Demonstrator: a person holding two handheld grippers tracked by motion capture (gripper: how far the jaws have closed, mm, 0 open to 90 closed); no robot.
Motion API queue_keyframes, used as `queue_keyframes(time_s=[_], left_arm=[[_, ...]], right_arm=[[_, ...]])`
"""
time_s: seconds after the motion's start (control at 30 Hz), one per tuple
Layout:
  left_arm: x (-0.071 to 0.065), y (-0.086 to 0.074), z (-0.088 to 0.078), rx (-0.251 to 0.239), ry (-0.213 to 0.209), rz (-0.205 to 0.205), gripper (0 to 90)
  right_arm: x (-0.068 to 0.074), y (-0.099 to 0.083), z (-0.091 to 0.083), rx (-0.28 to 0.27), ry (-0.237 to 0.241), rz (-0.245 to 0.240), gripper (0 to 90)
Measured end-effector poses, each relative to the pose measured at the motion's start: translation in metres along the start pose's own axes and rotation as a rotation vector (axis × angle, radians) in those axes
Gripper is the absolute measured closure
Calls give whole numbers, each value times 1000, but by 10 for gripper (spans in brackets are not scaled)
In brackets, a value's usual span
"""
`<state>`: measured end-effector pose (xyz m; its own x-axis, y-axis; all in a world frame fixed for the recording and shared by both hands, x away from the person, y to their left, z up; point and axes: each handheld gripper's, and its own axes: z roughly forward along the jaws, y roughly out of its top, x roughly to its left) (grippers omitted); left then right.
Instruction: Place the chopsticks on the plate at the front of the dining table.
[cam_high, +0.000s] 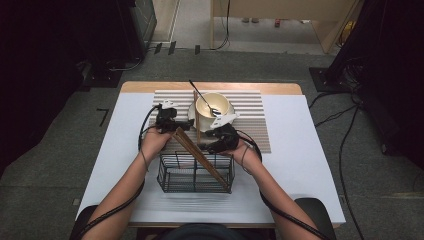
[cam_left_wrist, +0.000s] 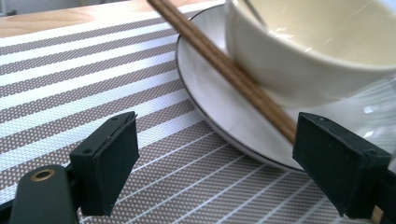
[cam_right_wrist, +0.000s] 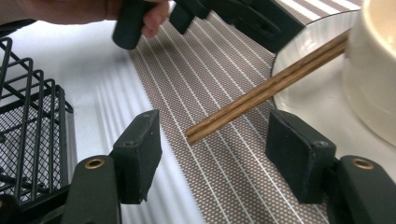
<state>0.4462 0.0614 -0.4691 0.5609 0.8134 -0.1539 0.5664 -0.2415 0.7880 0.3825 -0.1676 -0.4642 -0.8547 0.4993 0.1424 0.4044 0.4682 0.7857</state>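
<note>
While we've got both grippers hovering by the plate (cam_high: 192, 112), neither has hold of anything. Right gripper (cam_right_wrist: 212, 156) has its jaws wide apart, sitting low over the mat (cam_right_wrist: 196, 79) with the near ends of the chopsticks (cam_right_wrist: 266, 91) lying between them, untouched. Left gripper (cam_left_wrist: 215, 163) is just as open, empty, right at the plate's rim.

Those chopsticks lean on the plate's edge, far ends up against the bowl (cam_high: 213, 106), near ends down on the mat. A spoon (cam_high: 202, 97) sits in the bowl. Another pair of chopsticks (cam_high: 200, 155) leans in the basket (cam_high: 195, 175), on our side of the plate.

What worries us: if we close on the very tips, the sticks could pivot on the rim, splay apart and slip out. Lift too fast and the far ends could knock the bowl and rattle the spoon.
</note>
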Motion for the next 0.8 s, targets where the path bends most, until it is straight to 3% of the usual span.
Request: queue_keyframes(time_s=[0.27,0.47,0.8], left_arm=[[-3,3,-10,25,-24,29,149],[-6,4,-16,42,-18,87,149],[-8,-3,-22,44,-17,97,149]], right_arm=[[-4,0,-9,11,-18,40,345],[-6,2,-16,3,-34,36,333],[-9,-1,-24,16,-53,35,316]])
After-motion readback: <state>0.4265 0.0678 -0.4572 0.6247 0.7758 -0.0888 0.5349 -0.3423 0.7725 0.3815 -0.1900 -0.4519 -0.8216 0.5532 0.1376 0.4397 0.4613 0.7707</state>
